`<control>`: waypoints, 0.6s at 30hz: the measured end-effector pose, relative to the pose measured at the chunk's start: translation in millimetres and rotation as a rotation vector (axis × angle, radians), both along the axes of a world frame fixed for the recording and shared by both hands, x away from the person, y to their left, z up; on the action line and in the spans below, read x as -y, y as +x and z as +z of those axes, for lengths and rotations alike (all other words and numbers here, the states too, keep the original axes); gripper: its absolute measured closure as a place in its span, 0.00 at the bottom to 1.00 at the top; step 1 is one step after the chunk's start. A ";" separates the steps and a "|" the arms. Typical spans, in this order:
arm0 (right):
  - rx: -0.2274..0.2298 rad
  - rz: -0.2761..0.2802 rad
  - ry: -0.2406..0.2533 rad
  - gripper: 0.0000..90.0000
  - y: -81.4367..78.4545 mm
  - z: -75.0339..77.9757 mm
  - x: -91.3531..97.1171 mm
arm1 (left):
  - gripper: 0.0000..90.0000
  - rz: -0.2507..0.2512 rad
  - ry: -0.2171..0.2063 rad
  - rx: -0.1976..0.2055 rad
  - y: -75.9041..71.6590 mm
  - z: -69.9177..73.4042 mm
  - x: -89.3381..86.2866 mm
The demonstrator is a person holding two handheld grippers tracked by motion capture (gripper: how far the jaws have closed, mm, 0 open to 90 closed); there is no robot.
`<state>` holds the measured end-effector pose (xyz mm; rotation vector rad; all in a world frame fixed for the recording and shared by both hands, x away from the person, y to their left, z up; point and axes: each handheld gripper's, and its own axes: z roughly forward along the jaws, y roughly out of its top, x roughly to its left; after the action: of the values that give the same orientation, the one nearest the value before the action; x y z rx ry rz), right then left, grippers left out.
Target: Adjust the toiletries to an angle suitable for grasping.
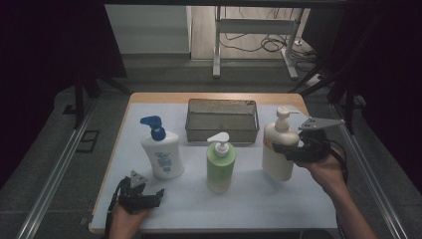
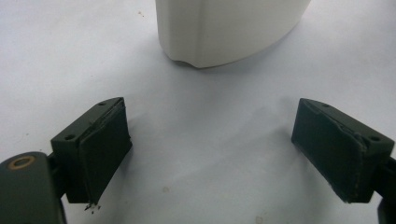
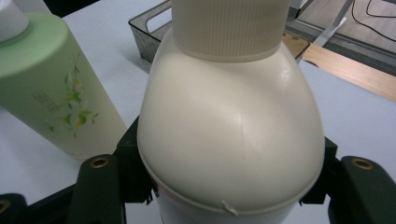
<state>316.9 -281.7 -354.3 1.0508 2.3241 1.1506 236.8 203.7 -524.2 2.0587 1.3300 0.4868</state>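
One camera looked down on the whole surface [image 1: 298, 199] from above; the right claw's camera sat close against the cream bottle [image 3: 233, 140], which both showed.

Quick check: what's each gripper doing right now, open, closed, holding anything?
Left gripper: open, nothing between its jaws, low over the table near the blue-pump bottle.
Right gripper: shut on the cream pump bottle, jaws clamping its sides.

Looks like a lab/test rig: table [image 1: 124, 112] w/ white mat, black curtains [image 1: 45, 45] around, aluminium rails [image 1: 54, 172], loose cables [image 1: 259, 45] on floor.
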 end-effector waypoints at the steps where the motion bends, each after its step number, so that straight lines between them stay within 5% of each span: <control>1: 0.002 0.004 0.000 0.41 1.4 1.2 -1.4 | 0.12 0.000 0.000 0.000 0.0 0.0 0.0; 18: 0.004 0.026 0.016 0.41 23.8 18.5 -26.8 | 0.12 0.001 0.001 0.000 0.0 0.0 0.0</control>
<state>340.7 -254.9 -335.8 1.0261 2.3357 1.1814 236.7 203.7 -524.2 2.0587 1.3303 0.4880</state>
